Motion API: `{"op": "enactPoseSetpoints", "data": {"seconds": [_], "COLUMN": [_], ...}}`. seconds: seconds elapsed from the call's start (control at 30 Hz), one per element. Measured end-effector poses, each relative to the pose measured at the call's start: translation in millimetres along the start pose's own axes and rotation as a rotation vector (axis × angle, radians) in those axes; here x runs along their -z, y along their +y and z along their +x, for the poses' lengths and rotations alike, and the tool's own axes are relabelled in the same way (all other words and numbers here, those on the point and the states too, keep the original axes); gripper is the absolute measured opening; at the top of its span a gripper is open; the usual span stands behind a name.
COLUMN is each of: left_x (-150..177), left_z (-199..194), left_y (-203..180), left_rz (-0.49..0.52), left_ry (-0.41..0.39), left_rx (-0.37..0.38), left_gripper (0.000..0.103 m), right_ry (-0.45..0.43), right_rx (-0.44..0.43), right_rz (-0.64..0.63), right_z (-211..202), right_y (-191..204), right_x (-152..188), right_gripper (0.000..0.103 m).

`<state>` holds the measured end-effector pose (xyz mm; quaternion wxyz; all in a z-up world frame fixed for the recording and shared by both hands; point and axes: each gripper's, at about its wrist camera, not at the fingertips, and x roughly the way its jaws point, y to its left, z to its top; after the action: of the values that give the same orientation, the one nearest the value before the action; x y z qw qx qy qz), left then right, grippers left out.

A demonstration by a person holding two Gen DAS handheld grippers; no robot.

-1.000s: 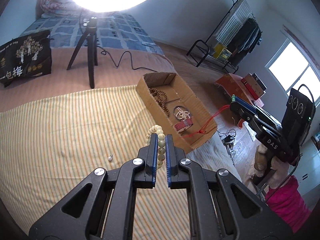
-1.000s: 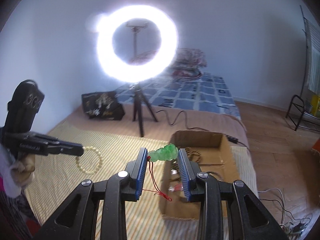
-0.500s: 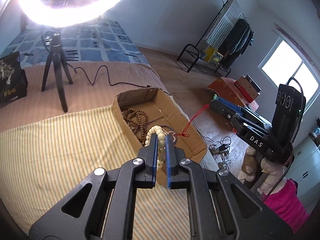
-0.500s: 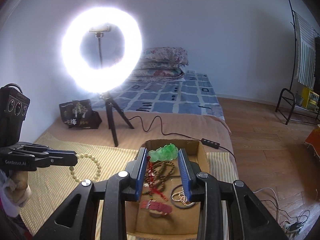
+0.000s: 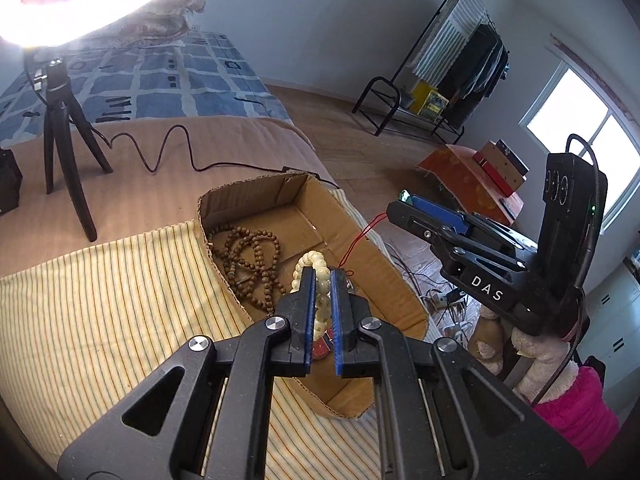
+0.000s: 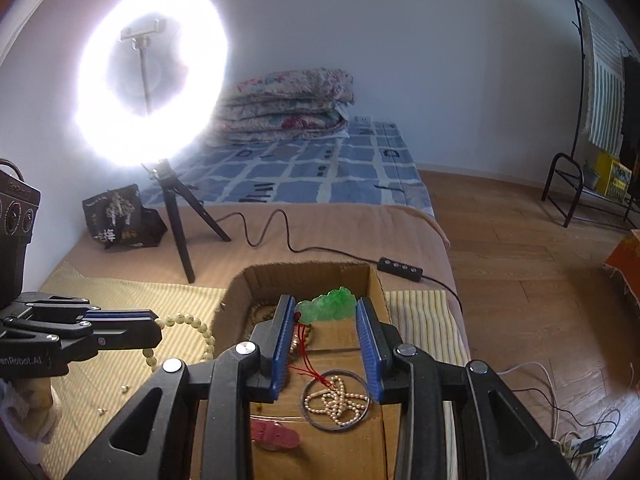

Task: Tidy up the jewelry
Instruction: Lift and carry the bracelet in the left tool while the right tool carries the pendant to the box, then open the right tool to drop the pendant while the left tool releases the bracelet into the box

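Both clenched tools nearer box (image 5: 404,300): left (image 5: 321,276) with bracelet (image 5: 312,260), right (image 6: 326,308) with pendant (image 6: 330,306).

You have a cream bead bracelet (image 5: 318,276) and a green pendant (image 6: 328,305) on a red cord (image 6: 305,354) between blue pads (image 6: 280,344), over a brown cardboard box (image 5: 384,276) holding dark brown beads (image 5: 250,268), on a yellow cloth (image 5: 112,304) with thin dark stripes
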<state>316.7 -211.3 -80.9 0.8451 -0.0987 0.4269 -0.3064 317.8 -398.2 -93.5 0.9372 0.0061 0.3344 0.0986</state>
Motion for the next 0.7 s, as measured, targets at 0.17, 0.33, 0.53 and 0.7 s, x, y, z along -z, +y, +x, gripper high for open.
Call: {"op": "enactPoseSetpoints", "data": {"seconds": [0.17,0.33,0.53,0.7], "left_x": [3.0,5.5,5.6,4.9], "left_z": [15.6,23.9,27.0,23.2], "left_y": [0.3,-2.4,-5.5,-7.6], "left_rz": [0.006,0.019,0.026,0.041], "left_ry": [0.021,0.036,0.048,0.039], "left_rx": [-0.015,-0.023,-0.024,-0.036], "left_gripper": [0.005,0.005,0.005,0.005], "right_ry": [0.019,0.041,0.047,0.021], "right_rx": [-0.005,-0.008,-0.006,0.031], "right_rz": [0.028,0.036,0.045,0.070], "right_z": [10.6,17.6,18.8,11.9], "right_y": [-8.4,-10.5,-11.1,-15.0], "right_x": [7.0,11.4,13.1,14.3], "right_gripper": [0.031,0.032,0.036,0.070]}}
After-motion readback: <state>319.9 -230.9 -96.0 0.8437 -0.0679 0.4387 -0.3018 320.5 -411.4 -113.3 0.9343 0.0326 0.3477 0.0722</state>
